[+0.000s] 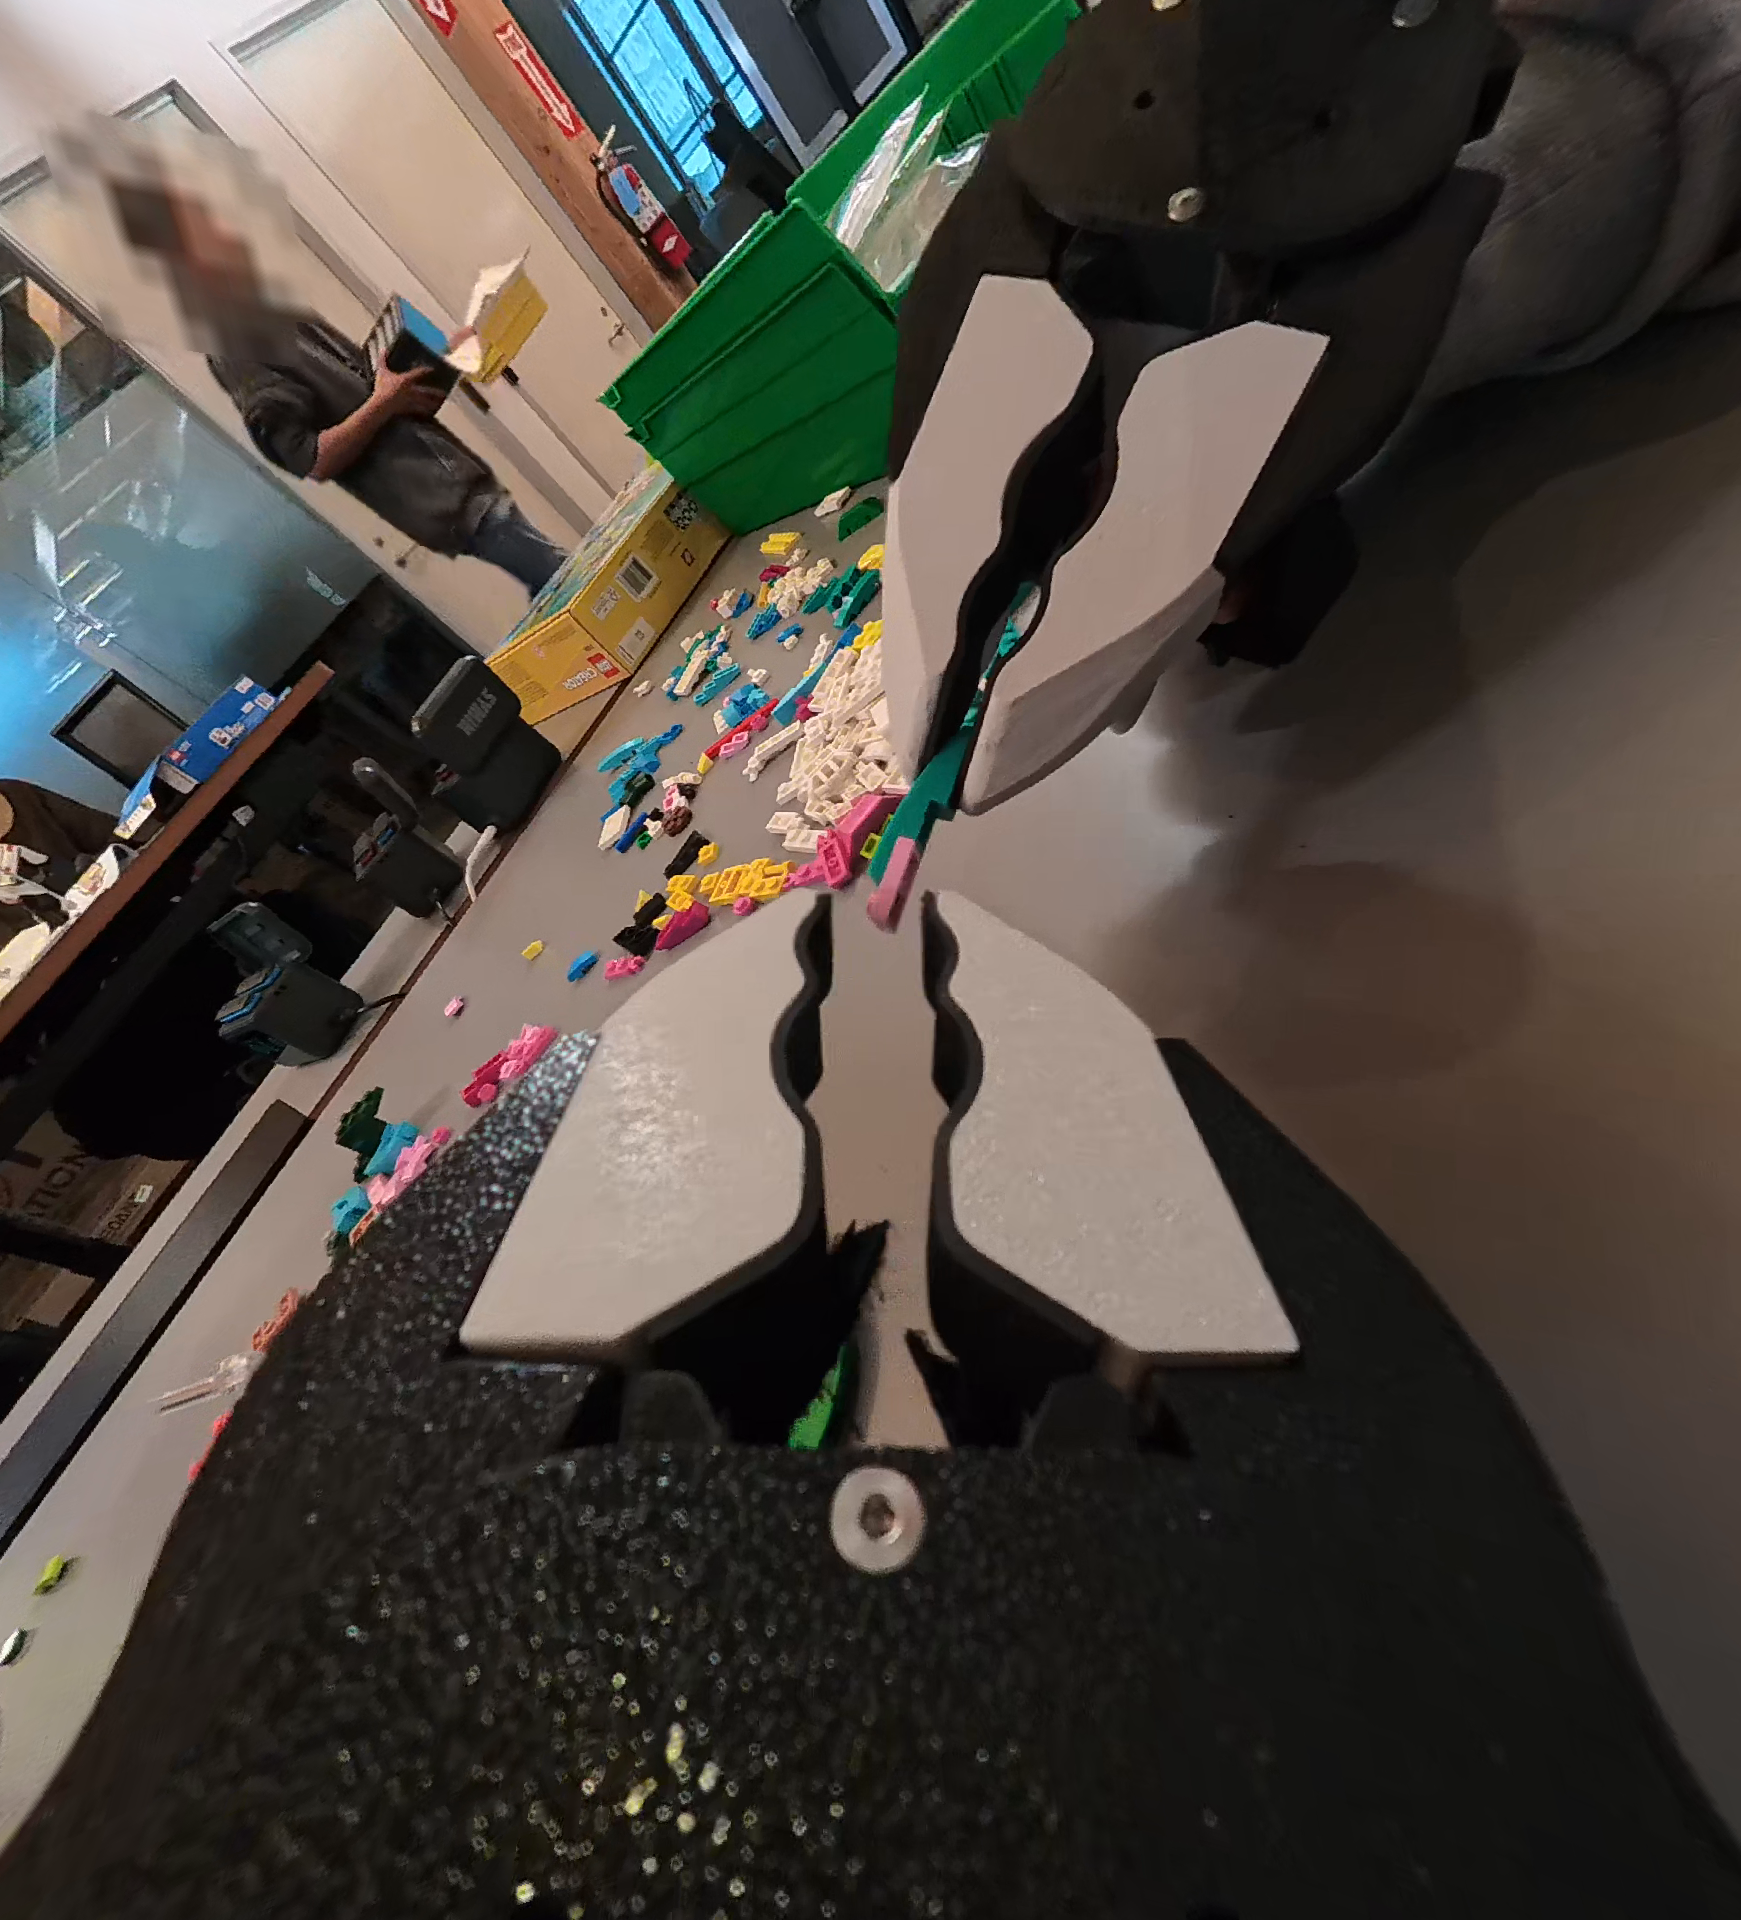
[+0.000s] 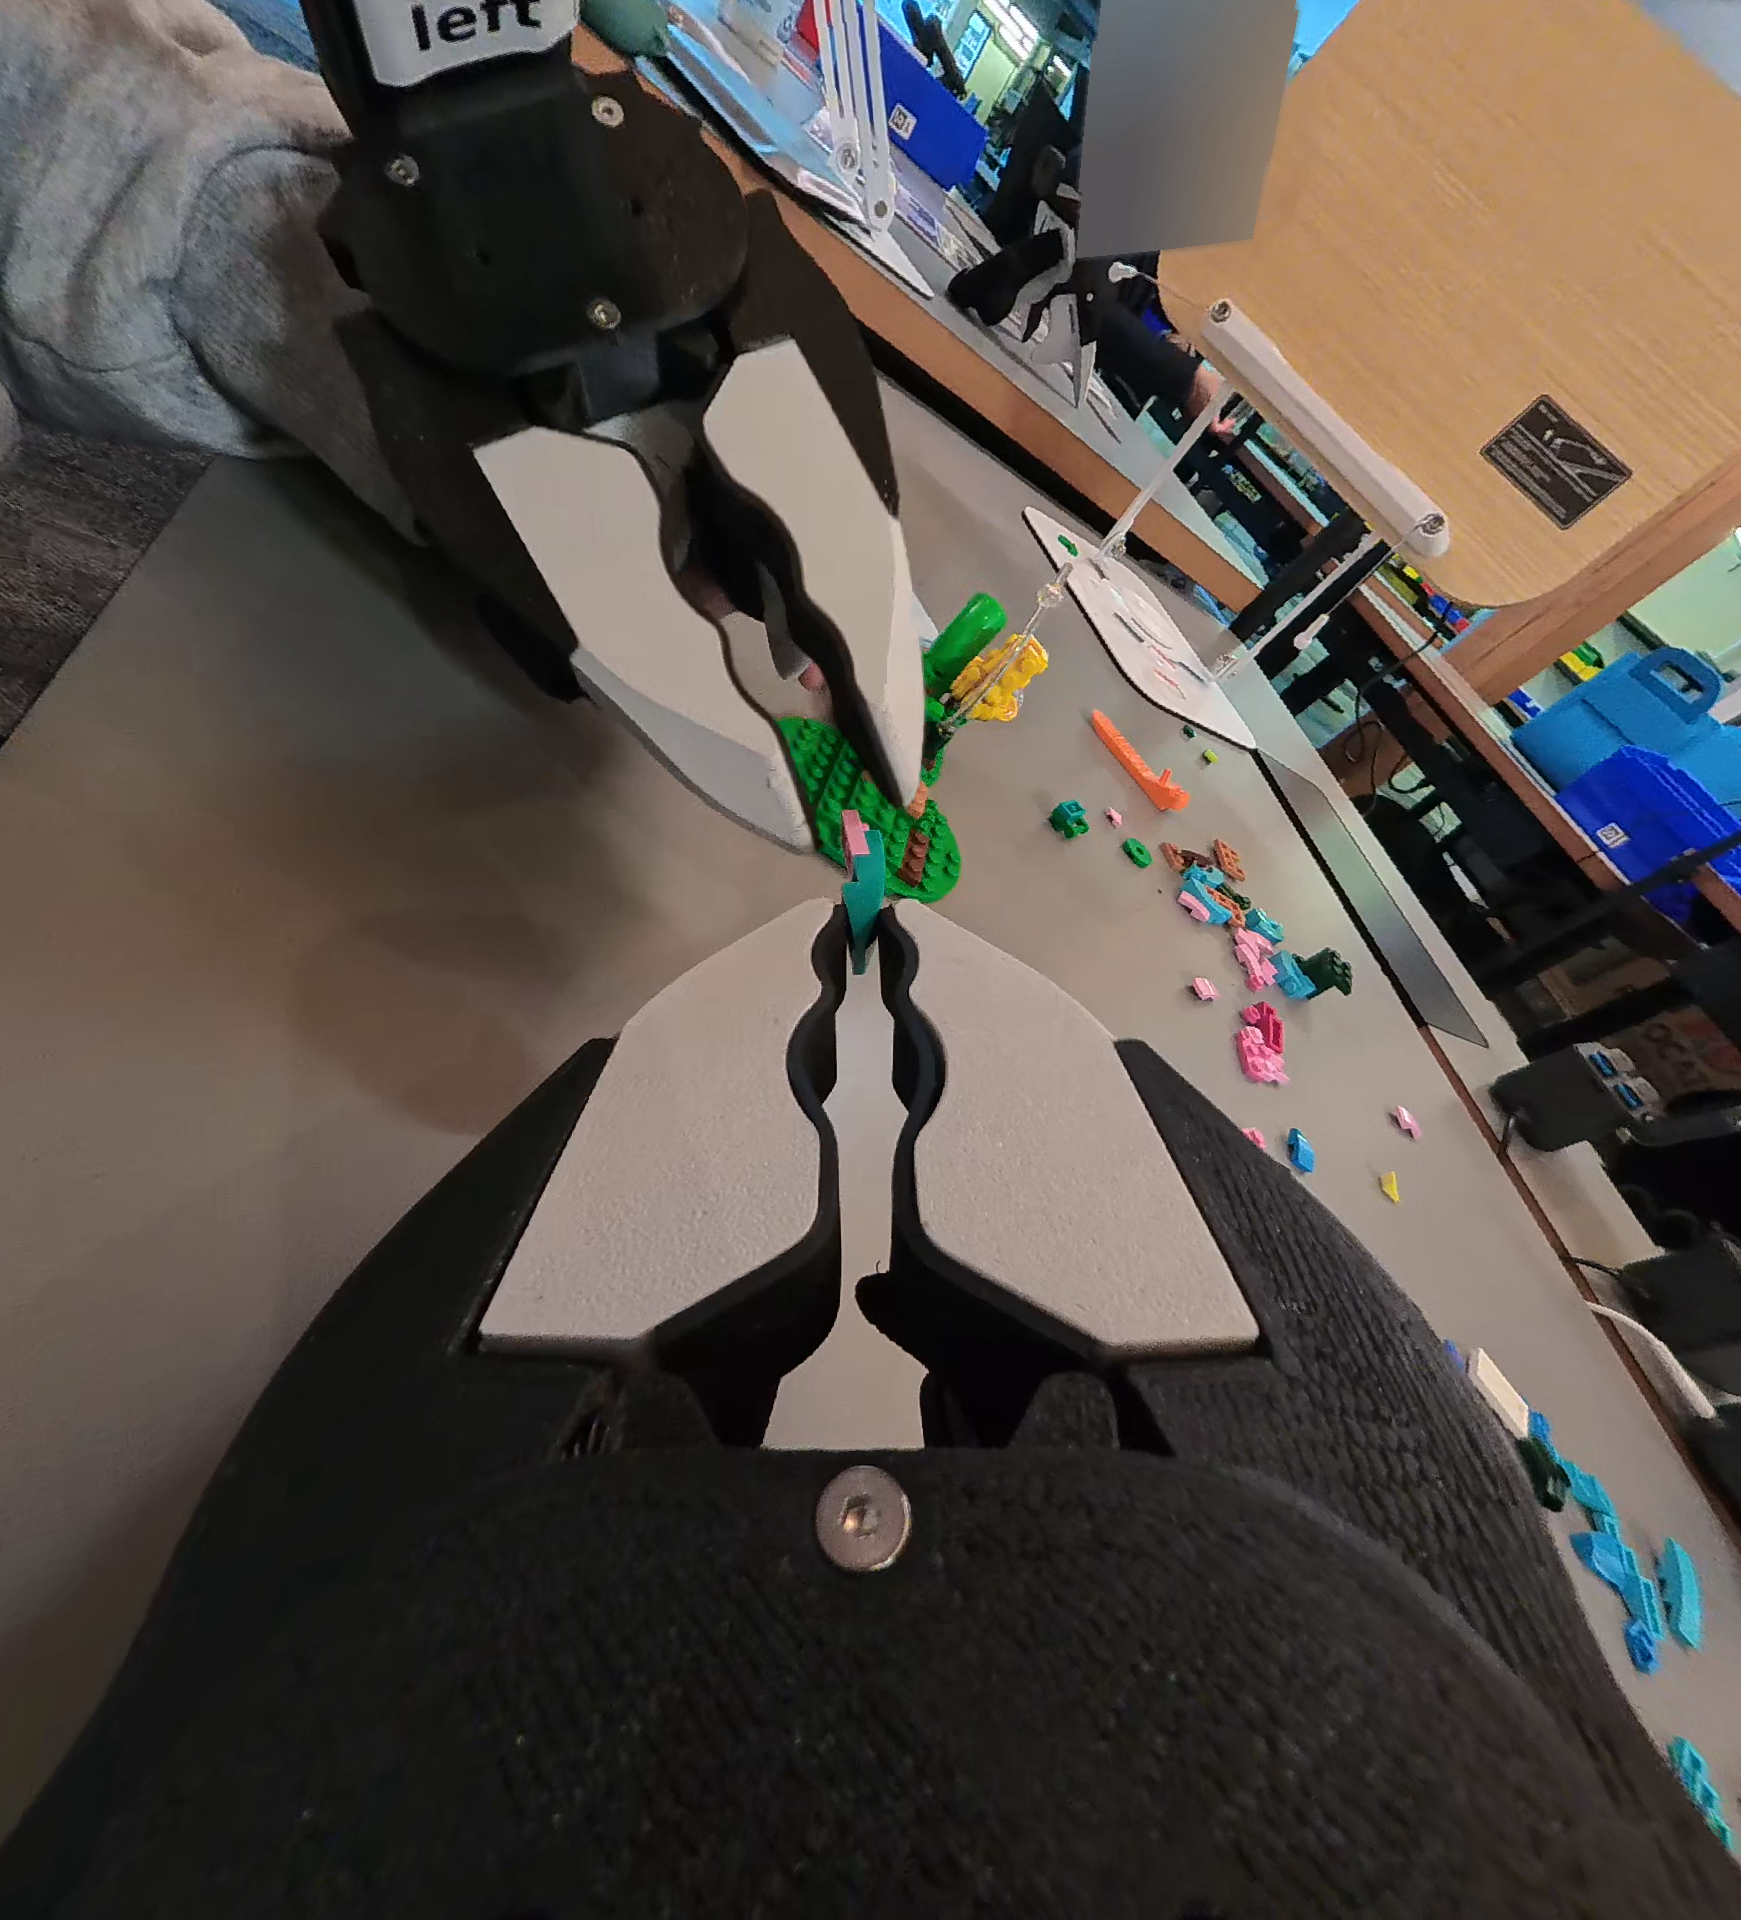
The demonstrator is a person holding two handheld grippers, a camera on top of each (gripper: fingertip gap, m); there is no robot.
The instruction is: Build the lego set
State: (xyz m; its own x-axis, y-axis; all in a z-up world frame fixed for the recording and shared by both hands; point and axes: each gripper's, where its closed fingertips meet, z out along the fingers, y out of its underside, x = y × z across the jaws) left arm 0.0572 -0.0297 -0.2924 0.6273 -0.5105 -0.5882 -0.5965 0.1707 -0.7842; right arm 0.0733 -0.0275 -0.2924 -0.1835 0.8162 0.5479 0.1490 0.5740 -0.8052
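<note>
Teal plate (image 2: 864,902), with a small pink piece (image 1: 894,883) fixed at its far end, sits pinched between the nearly closed jaws of the right gripper (image 2: 862,920). Left gripper (image 1: 876,909) faces it, jaws parted around the pink piece without pressing it. Beyond the teal plate on the desk (image 2: 222,831): green baseplate (image 2: 933,868); loose bricks (image 1: 824,717) heaped nearby.

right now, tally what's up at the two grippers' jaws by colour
teal flat plastic brick piece, pinched in the right gripper's jaws: 1
small pink plastic brick at its far end, just off the open left gripper's jaws: 1
total: 2
</note>
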